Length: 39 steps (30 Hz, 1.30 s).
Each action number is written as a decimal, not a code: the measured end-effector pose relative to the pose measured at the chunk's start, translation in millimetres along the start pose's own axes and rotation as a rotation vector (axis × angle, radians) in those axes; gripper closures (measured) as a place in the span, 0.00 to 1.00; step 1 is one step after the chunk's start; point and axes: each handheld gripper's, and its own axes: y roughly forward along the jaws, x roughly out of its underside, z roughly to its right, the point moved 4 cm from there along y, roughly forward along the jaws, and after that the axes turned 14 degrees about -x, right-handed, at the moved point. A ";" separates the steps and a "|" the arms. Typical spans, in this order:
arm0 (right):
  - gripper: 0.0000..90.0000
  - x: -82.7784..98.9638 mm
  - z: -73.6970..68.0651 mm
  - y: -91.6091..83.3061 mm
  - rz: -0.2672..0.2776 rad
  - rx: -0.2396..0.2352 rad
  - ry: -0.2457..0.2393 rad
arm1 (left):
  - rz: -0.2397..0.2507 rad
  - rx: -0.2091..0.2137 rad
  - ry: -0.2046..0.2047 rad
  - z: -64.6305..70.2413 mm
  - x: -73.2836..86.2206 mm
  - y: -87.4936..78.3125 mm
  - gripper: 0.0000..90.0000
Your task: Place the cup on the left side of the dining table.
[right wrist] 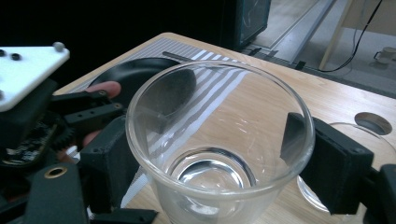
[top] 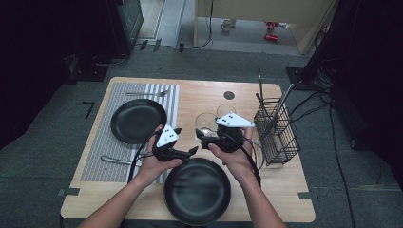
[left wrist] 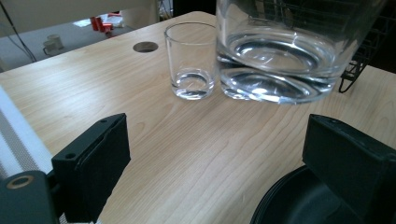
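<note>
A: What is the right tool (top: 205, 137) gripping?
B: Its jaws are clamping a clear glass (right wrist: 219, 144), one pad on either side, tilted off the tabletop (left wrist: 187, 140).
A: And the left tool (top: 186, 153)?
B: It is standing wide, holding nothing, with a black plate (left wrist: 299, 205) just under its right jaw.
A: Beyond it?
B: Its own view is showing a second glass (left wrist: 192, 60) standing upright ahead, beside the lifted one.

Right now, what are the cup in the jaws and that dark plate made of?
The tumbler looks like clear, glossy glass: the table shows through it. The black plate has a smooth, slightly shiny finish, perhaps glazed ceramic or plastic; the look leaves that open.
</note>
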 end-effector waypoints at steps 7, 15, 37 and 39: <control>0.21 -0.7 -3.3 -0.4 0.001 -0.002 -0.007 | 0.001 0.005 0.011 5.2 -3.8 6.1 0.09; 0.21 -0.7 -2.0 -0.1 0.006 -0.005 0.000 | 0.020 0.059 0.016 12.2 -5.3 6.8 0.10; 0.21 8.3 -12.7 17.1 -0.048 -0.059 -0.009 | 0.125 0.140 0.025 11.4 -21.1 14.9 0.16; 0.21 9.4 -14.4 18.9 -0.052 -0.064 -0.008 | 0.144 0.158 0.030 10.4 -20.4 14.1 0.16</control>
